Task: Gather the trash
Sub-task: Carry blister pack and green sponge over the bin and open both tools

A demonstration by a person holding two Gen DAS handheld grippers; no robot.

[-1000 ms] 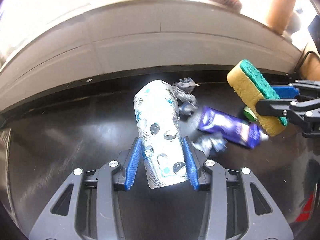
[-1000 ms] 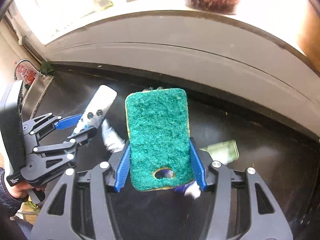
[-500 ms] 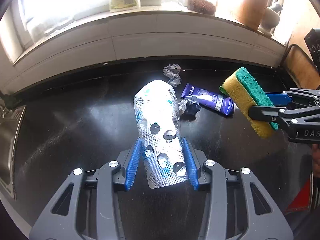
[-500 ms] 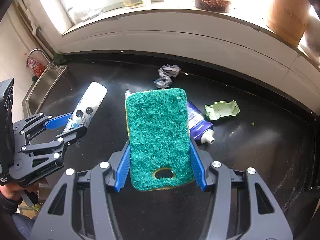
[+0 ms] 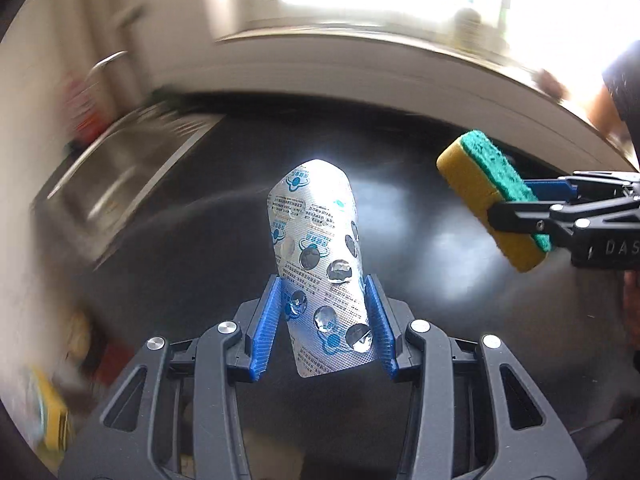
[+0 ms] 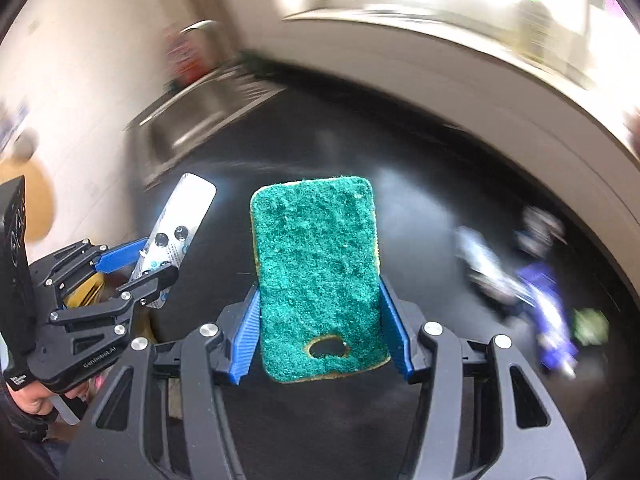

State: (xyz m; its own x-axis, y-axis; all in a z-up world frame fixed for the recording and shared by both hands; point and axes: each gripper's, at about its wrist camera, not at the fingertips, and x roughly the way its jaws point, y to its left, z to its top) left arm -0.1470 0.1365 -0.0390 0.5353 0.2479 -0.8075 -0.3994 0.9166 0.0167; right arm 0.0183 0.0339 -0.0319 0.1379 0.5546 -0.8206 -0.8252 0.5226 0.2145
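Both grippers swung left; sink (image 5: 120, 168) now at 10 o'clock. Left gripper (image 5: 324, 320) clamps blister pack (image 5: 316, 248); right gripper (image 6: 320, 320) clamps sponge (image 6: 318, 268). Step: carrying. Next: find bin, release.

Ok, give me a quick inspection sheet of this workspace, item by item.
Surface: black countertop, glossy, blurred.
Job's things: blister pack held by the left gripper; sponge, green side up with a hole, held by the right gripper.
Clutter: purple tube, crumpled wrapper, small green piece on the counter, all blurred.
Grippers: both shut on their items.
Cables: nothing seen.
Surroundings: steel sink, tap, bright window ledge.
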